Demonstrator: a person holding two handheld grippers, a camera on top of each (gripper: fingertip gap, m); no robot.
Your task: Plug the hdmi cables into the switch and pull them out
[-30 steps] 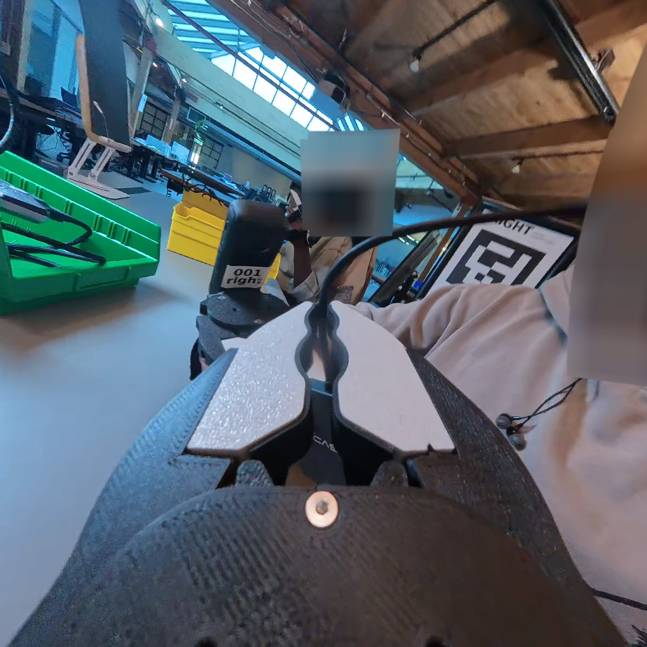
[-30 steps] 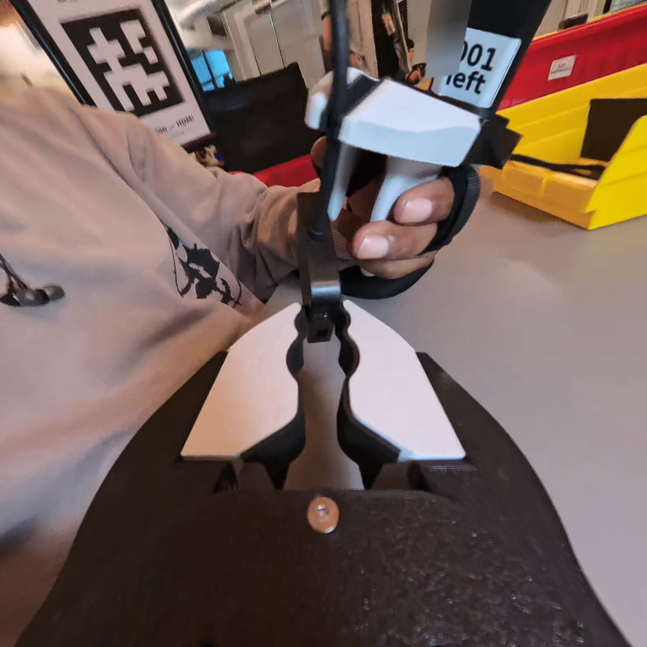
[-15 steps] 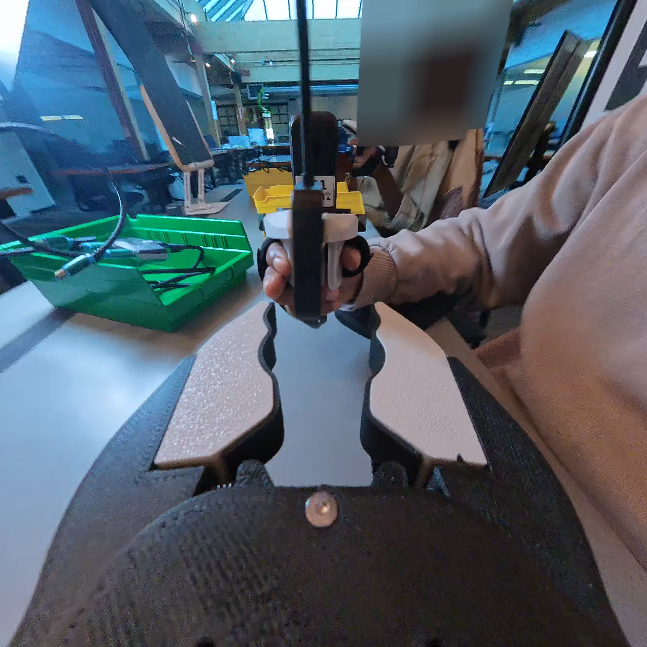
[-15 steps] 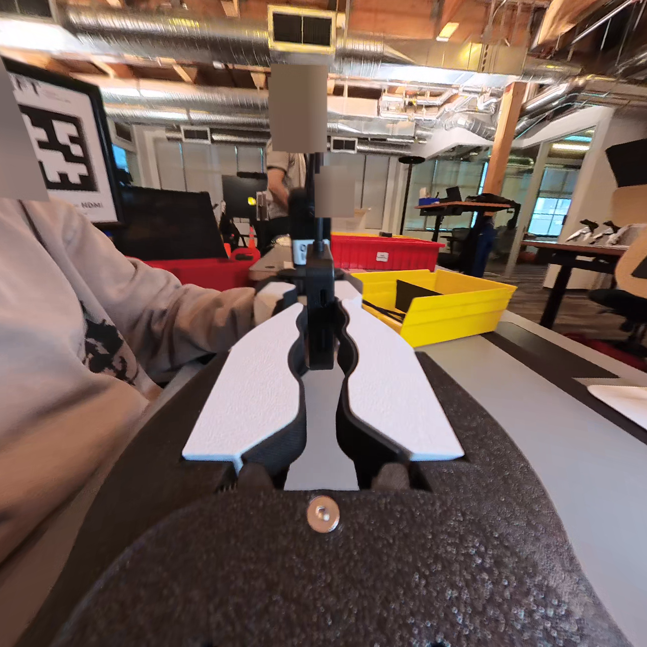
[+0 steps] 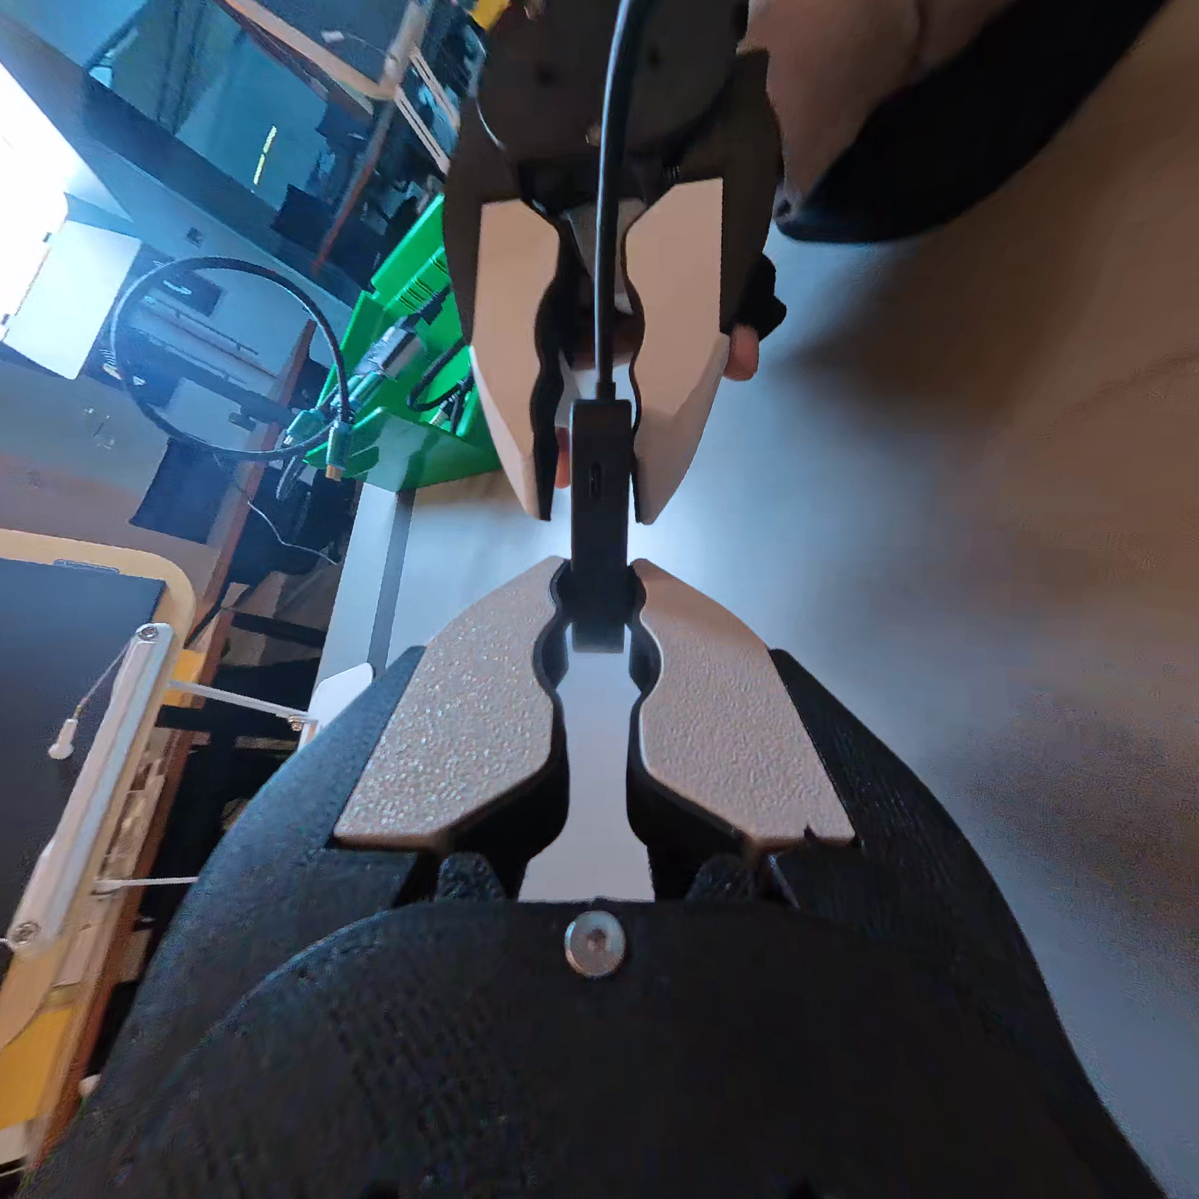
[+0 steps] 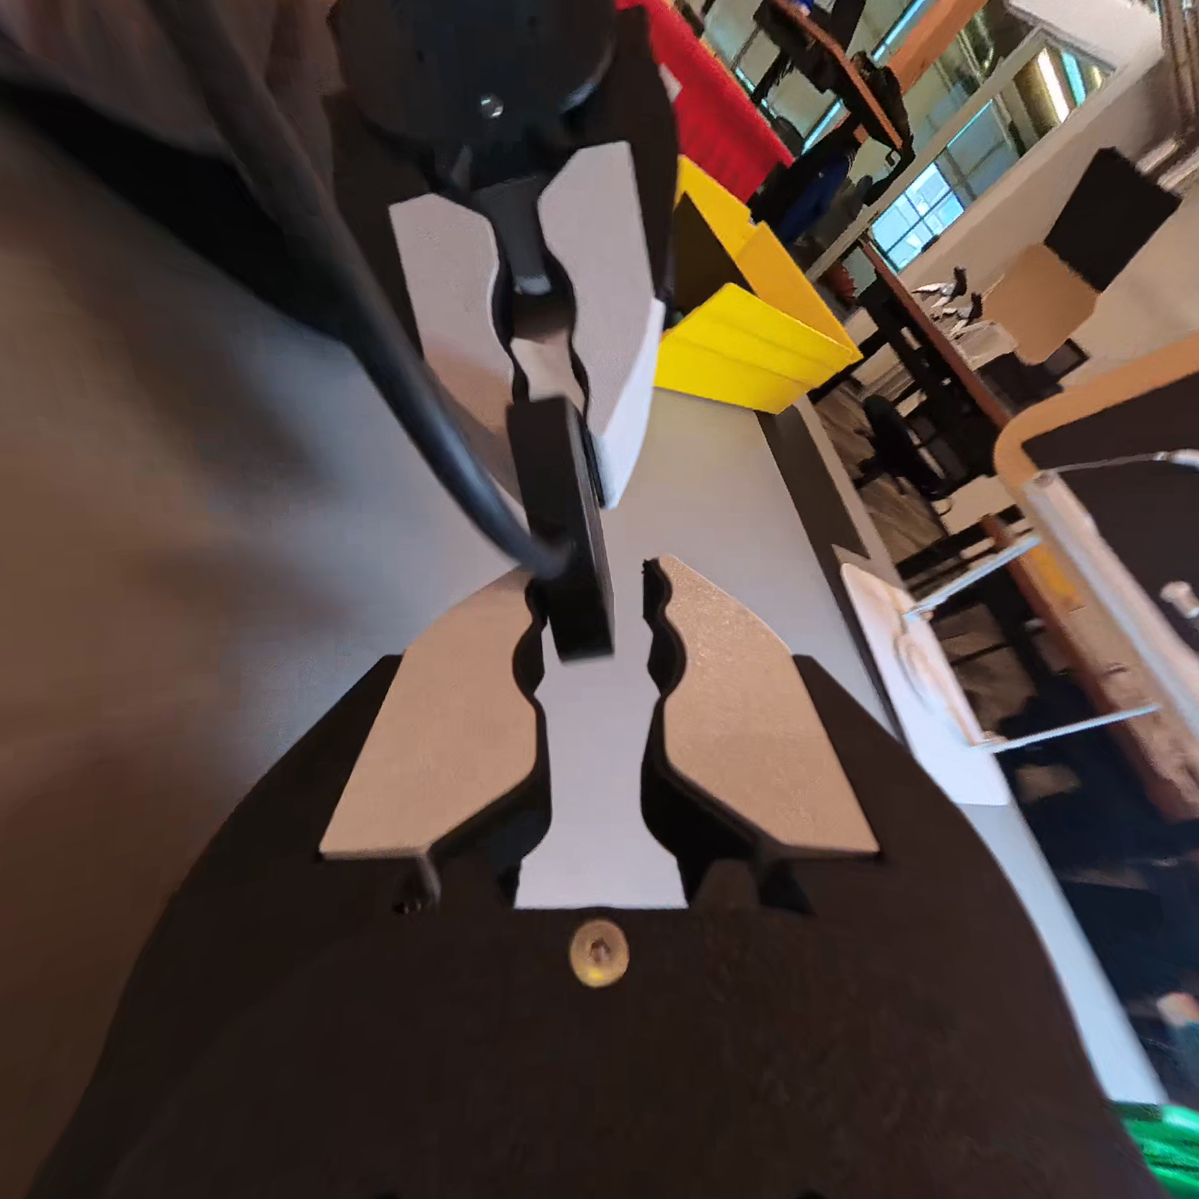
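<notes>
The switch [image 5: 600, 493] is a slim black box held in the air above the grey table [image 5: 908, 584]. A black cable [image 5: 606, 194] runs from its far end. My left gripper [image 5: 600, 568] is shut on the near end of the switch. The right gripper [image 5: 590, 516] faces it, its fingers on either side of the other end. In the right wrist view the switch [image 6: 571, 519] lies against the left finger of my right gripper [image 6: 587, 571], with a gap to the other finger, so it is open. The cable [image 6: 415, 389] leaves the box there. The left gripper [image 6: 558, 422] holds the far end.
A green bin [image 5: 415, 454] with several cables stands at the table's far left edge. A yellow bin [image 6: 746, 344] and a red bin [image 6: 714, 110] stand behind the left gripper. A white sheet [image 6: 908, 681] lies by the table edge. The person's hand [image 5: 843, 97] holds the right gripper. Both grippers' tips are close together, under 4 cm apart.
Half a second ago the right gripper held the switch and the left was open. Now the left has shut on it and the right has opened. Both views have tilted.
</notes>
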